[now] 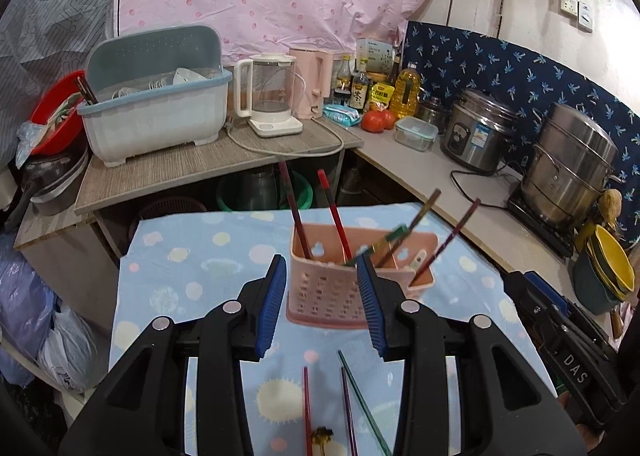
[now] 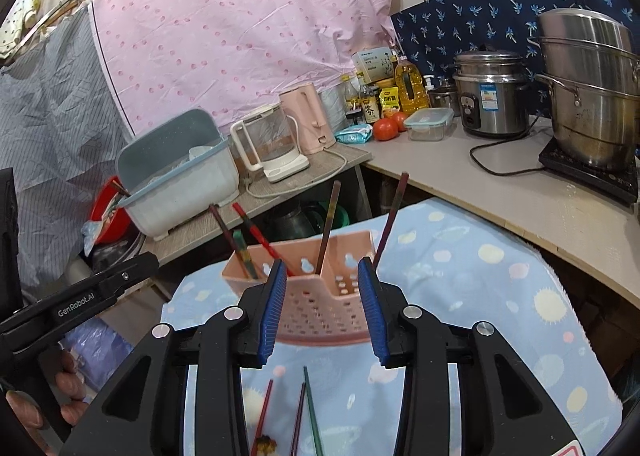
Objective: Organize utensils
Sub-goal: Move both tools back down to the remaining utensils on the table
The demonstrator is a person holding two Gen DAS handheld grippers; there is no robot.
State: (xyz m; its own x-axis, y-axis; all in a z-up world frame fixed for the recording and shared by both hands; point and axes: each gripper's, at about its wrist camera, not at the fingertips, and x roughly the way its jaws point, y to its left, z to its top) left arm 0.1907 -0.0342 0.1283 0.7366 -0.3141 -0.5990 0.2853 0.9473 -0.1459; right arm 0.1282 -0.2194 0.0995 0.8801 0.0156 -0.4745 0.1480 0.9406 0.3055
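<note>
Both grippers, left gripper [image 1: 322, 304] and right gripper [image 2: 323, 308], stand partly open and hold nothing. Ahead of both sits the pink holder [image 1: 328, 288] on the blue cloth [image 1: 180, 276], chopsticks [image 1: 335, 212] leaning upright inside. Three loose chopsticks [image 1: 347, 408] lie lengthwise beneath the jaws.

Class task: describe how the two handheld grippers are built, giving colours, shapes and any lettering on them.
Both the left gripper and the right gripper are black plastic, with angular linkage arms, silver round pivot pins and blue ribbed pads on the jaws. From the side, one body reads "GenRobot.AI" in white; the other shows "DAS".
</note>
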